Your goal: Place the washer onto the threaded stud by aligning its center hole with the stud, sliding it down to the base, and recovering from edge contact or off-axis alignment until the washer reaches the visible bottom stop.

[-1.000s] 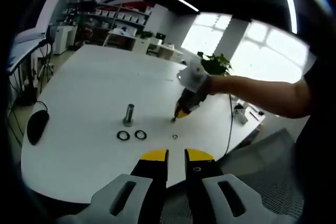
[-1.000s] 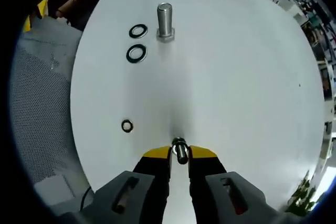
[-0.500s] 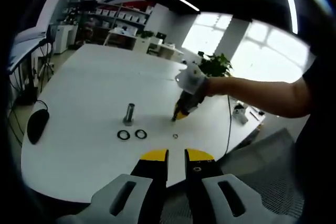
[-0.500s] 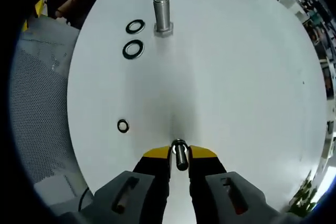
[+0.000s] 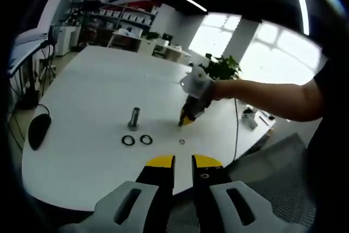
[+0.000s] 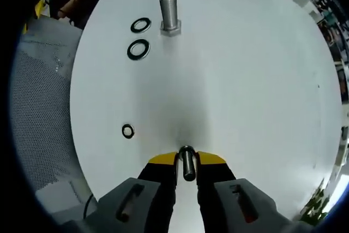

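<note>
Washer (image 6: 187,163), a small metal ring seen edge-on, sits gripped between the yellow-tipped fingers of the right gripper (image 6: 187,162), low over the white surface (image 6: 245,80). The threaded stud (image 6: 169,10) stands upright on its hex base well ahead, with two black rings (image 6: 138,49) just beside it and a smaller ring (image 6: 128,131) lying apart, nearer the gripper. In the left gripper view, the left gripper (image 5: 182,163) hangs back near the surface edge, its fingers almost closed and holding nothing. A black mouse (image 5: 38,131) rests at the far left.
</note>
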The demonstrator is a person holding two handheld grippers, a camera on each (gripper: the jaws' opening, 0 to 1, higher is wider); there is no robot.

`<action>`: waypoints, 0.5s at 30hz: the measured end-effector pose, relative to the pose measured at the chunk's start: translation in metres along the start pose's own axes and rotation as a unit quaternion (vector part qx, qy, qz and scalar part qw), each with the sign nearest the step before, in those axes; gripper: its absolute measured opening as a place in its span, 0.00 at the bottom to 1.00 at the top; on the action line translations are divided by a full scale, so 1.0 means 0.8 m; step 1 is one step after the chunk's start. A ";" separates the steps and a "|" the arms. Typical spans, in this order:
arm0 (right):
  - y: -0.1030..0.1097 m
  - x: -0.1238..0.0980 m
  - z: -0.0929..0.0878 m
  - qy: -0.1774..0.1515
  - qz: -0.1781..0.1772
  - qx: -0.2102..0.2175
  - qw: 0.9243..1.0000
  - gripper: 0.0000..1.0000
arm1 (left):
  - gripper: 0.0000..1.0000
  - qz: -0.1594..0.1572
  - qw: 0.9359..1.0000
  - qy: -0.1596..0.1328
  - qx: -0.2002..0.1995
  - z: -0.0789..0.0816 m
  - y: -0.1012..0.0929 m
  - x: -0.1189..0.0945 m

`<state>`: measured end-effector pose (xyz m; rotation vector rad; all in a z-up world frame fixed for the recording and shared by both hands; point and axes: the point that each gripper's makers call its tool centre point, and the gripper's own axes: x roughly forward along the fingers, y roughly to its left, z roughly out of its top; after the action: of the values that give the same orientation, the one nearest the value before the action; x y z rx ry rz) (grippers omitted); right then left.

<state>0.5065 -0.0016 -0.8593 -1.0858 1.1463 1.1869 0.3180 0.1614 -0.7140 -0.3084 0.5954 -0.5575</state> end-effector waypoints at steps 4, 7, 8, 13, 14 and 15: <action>-0.001 0.001 -0.002 -0.008 -0.002 0.028 1.000 0.24 | 0.10 0.000 1.000 0.000 0.000 0.000 0.000 0.000; -0.002 -0.002 -0.004 -0.013 -0.008 0.026 1.000 0.24 | 0.10 0.000 1.000 0.000 0.000 0.000 -0.001 0.000; -0.004 -0.005 -0.003 -0.017 -0.011 0.029 0.999 0.25 | 0.10 -0.001 1.000 0.000 0.000 0.000 -0.001 0.001; -0.005 -0.026 0.002 -0.040 -0.028 0.035 0.998 0.25 | 0.10 -0.002 1.000 0.001 0.002 0.000 -0.001 0.001; -0.009 -0.032 0.006 -0.053 -0.038 0.037 0.997 0.25 | 0.10 -0.002 1.000 0.001 0.002 -0.001 -0.001 0.001; -0.010 -0.037 0.007 -0.060 -0.043 0.040 0.996 0.25 | 0.10 -0.002 1.000 0.001 0.002 0.000 -0.001 0.001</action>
<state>0.5138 0.0000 -0.8294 -0.9804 1.0363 1.1138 0.3180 0.1603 -0.7142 -0.3056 0.5962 -0.5625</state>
